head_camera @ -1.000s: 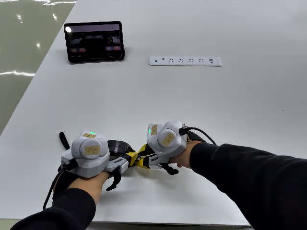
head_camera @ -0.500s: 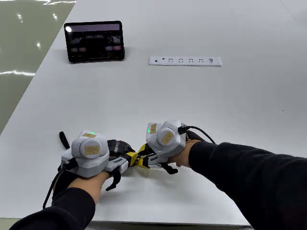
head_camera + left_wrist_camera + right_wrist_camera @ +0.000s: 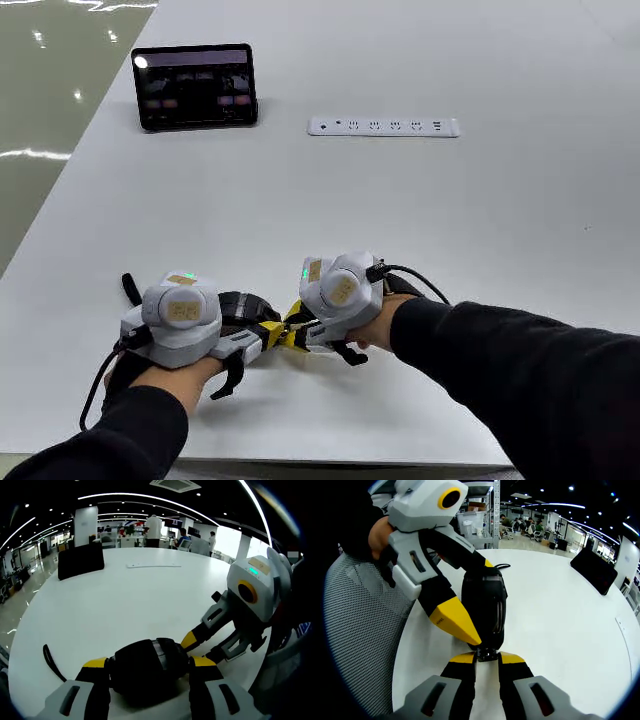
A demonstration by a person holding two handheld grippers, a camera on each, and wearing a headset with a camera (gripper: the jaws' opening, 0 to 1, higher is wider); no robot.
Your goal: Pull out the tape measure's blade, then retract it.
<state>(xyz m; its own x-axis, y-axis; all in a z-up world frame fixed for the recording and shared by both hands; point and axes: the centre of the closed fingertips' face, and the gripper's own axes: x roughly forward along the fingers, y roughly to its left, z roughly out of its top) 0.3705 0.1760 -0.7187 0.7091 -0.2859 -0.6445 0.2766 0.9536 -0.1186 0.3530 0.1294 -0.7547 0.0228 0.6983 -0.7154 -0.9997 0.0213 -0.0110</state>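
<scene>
The tape (image 3: 150, 672) sits at the near edge of the bench (image 3: 420, 230), its black body clamped between the widely spread jaws of the left tongs (image 3: 149, 662). The right tongs (image 3: 487, 656) are almost closed on the blade tip (image 3: 487, 653) at the tape's mouth. No blade is drawn out yet, so both the pull and the retraction are left to do. In the head view the tongs cover that mouth, and how firmly the tip is caught is hard to tell.

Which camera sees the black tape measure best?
The right gripper view: the tape measure stands nearly whole, the left gripper clamping its sides and the right gripper pinching its tip. The left gripper view shows its rounded back; the head view, a dark sliver between the grippers.
</scene>
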